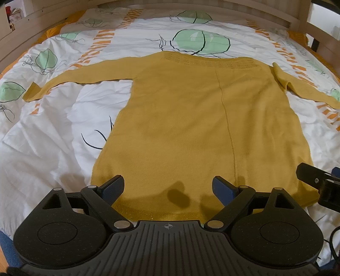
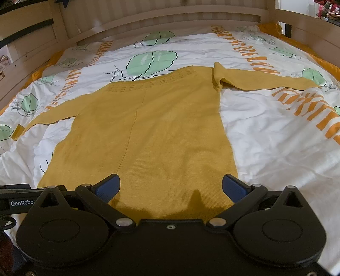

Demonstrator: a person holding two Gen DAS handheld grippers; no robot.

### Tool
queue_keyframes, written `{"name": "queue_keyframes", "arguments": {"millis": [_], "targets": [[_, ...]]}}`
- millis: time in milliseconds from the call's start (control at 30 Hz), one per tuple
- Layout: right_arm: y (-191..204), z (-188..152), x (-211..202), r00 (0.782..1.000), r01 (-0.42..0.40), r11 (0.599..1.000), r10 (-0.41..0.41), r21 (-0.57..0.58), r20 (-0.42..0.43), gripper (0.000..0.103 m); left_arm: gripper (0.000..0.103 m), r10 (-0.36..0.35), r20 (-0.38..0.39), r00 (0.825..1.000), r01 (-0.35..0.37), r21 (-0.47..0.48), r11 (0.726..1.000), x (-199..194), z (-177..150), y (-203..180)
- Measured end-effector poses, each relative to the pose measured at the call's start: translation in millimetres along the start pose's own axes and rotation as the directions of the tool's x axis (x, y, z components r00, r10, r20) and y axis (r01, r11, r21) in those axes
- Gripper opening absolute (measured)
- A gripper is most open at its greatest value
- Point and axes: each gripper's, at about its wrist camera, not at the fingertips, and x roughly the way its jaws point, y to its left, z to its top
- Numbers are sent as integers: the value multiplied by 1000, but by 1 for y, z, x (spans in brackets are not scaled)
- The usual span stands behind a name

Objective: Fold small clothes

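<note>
On the bed, over a white duvet cover (image 1: 53,148) printed with green leaves and orange bars, a mustard-yellow knitted long-sleeved sweater (image 1: 201,127) lies flat, hem nearest, neckline toward the wooden headboard (image 2: 161,17). Both sleeves extend sideways; the right one (image 2: 255,79) is bunched at the shoulder. No fold is visible, so the task appears at its start: sleeves and body remain to be folded. The left hand-held gripper (image 1: 169,187) and right hand-held gripper (image 2: 171,186) hang over the hem, jaws spread, pinching nothing.
</note>
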Motion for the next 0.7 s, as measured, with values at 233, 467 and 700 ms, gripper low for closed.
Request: {"name": "queue_keyframes", "arguments": {"millis": [233, 467, 700], "targets": [[1, 0, 0, 1000, -1, 1000, 1, 0, -1, 102, 91, 0, -5, 1000, 0, -2, 1000, 0, 0, -7], [2, 0, 0, 1000, -1, 1000, 1, -1, -4, 102, 91, -7, -11, 1000, 6, -7, 1000, 1, 1, -4], [5, 1, 3, 1000, -4, 1000, 4, -5, -12, 102, 91, -8, -14, 1000, 8, -9, 1000, 2, 1, -3]]}}
